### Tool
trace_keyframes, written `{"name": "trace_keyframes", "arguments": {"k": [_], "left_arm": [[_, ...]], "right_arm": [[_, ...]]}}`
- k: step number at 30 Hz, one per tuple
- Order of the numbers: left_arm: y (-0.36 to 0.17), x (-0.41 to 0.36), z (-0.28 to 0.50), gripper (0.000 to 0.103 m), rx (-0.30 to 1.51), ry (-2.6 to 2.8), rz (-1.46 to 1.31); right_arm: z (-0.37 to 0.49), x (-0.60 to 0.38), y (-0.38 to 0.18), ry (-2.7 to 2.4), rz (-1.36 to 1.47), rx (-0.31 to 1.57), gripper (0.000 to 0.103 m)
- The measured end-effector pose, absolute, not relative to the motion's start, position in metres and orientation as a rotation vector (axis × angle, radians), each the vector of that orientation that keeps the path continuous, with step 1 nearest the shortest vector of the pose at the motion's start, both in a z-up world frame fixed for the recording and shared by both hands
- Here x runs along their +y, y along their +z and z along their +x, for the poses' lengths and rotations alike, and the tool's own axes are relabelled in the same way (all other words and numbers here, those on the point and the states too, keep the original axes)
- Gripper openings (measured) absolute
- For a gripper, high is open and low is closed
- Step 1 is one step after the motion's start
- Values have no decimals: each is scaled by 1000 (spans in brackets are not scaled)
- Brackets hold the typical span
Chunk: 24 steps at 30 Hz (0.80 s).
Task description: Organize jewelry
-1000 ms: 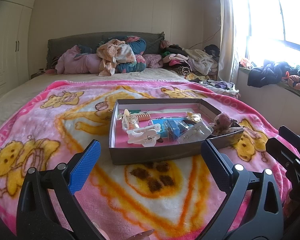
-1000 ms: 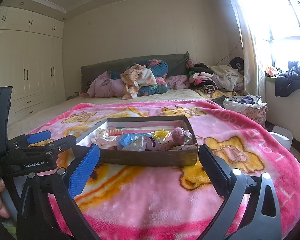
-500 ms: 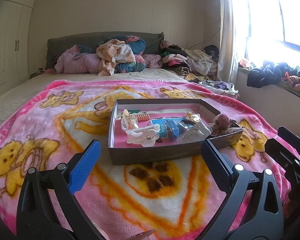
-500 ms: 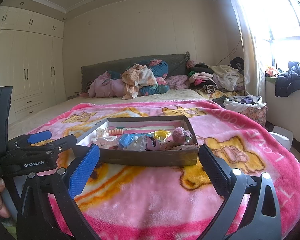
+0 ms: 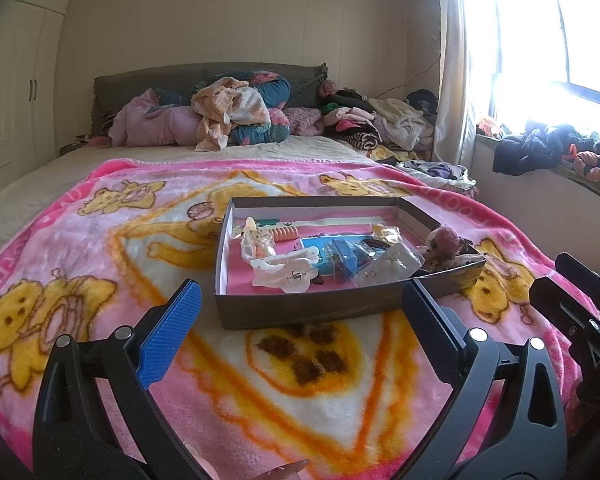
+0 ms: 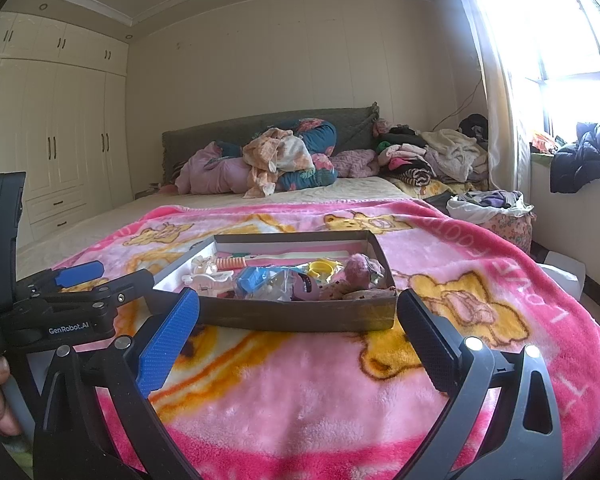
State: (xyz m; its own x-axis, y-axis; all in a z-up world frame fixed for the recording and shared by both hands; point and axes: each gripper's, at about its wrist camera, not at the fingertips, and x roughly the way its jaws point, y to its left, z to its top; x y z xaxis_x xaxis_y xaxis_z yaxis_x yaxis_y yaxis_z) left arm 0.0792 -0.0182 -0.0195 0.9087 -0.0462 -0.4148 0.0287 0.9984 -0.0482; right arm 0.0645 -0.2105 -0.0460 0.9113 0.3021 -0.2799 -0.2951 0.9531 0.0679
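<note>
A shallow dark cardboard box [image 5: 300,308] lies on the pink bear blanket [image 5: 100,256]; it also shows in the right wrist view [image 6: 300,316]. Inside are a white hair claw [image 5: 286,270], an orange coil tie [image 5: 284,234], a blue card [image 5: 320,250], clear packets [image 5: 388,264] and a pink fuzzy piece [image 5: 444,240]. My left gripper [image 5: 300,344] is open and empty just short of the box's near wall. My right gripper [image 6: 298,348] is open and empty in front of the box's right part.
Pillows and clothes [image 5: 228,120] are piled at the headboard. More clothes [image 5: 380,124] lie at the bed's far right corner. A windowsill with dark garments [image 5: 540,148] runs along the right. Wardrobes [image 6: 60,140] stand on the left. The left gripper shows in the right wrist view [image 6: 80,292].
</note>
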Motion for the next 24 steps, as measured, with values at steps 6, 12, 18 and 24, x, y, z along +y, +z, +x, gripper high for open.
{"name": "trace_keyframes", "arguments": {"k": [6,12,18,24], "left_arm": [[-20,-17,79,92,429,-40,-43],[-20,-17,79,91,428,-40,-43],[-19,-17,79,91,429,-37,-39],[-19,-18,80,91,429,-42,-43]], "right_arm": [[65,-211,-46,308,27,293,97],[64,-211,-46,307,27,293,97],[65,-211,-46,307,26,293,97],[64,-211,-46,307,27,293,97]]}}
